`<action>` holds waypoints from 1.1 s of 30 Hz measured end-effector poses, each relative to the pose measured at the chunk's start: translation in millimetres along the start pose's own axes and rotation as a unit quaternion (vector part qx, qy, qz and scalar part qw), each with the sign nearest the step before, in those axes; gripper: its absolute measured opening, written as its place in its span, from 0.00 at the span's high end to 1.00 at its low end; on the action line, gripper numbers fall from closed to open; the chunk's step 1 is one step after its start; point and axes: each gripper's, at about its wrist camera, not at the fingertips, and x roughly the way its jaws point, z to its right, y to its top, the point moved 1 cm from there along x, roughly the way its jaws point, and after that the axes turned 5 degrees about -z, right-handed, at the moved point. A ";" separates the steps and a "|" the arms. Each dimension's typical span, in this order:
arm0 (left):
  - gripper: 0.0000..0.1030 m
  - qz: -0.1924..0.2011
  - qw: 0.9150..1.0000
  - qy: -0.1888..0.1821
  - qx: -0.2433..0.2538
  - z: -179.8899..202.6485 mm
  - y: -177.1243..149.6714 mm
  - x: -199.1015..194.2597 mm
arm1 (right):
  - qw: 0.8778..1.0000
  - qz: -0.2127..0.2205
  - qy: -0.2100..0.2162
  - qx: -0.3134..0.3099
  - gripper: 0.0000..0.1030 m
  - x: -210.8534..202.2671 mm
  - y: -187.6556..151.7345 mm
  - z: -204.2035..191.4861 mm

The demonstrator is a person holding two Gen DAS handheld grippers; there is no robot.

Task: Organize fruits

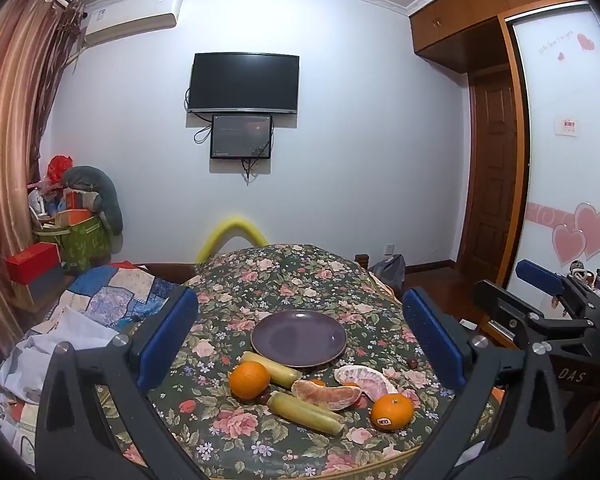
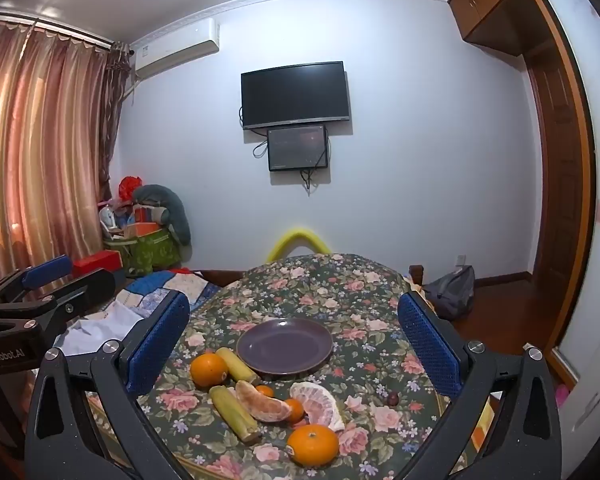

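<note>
The fruit lies in a loose cluster on the floral tabletop [image 1: 300, 276], just below the purple plate [image 1: 299, 337], which sits at frame centre in both views and carries nothing. In the left wrist view, one orange [image 1: 249, 380] lies lower left of the plate, touching a yellow-green stick [image 1: 270, 369] that reaches the plate's rim. A peeled citrus wedge [image 1: 326, 394] and a pale pomelo segment [image 1: 364, 381] lie lower centre. A second yellow-green stick [image 1: 306, 413] lies below the wedge. A stickered orange [image 1: 392, 412] lies lower right, nearest the camera.

In the right wrist view the same cluster sits lower centre, with two small mandarins [image 2: 294, 409] between the wedge and the pomelo segment, and a small dark fruit [image 2: 393, 399] apart at the right.

The left tool [image 1: 300, 338] is spread wide; its blue pads stand at either side of the frame, with the cluster low in the gap between them, touching neither. The right tool [image 2: 294, 346] is likewise spread wide and holds nothing; the fruit lies between and below its pads, well apart from both. Each tool shows at the edge of the other's view, beside the tabletop.
</note>
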 end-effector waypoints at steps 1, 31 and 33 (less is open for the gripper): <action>0.00 0.000 1.000 0.000 0.001 -0.3 0.4 0.1 | 1.000 0.000 0.000 -0.001 0.00 -0.1 -0.1 -0.1; 0.00 0.000 1.000 0.004 0.008 3.6 -2.9 7.2 | 1.000 -0.001 0.002 -0.003 0.00 -0.6 -0.6 -2.9; 0.00 0.000 1.000 0.004 0.007 3.0 -3.6 7.5 | 1.000 -0.001 0.001 -0.003 0.00 -0.6 -0.7 -2.7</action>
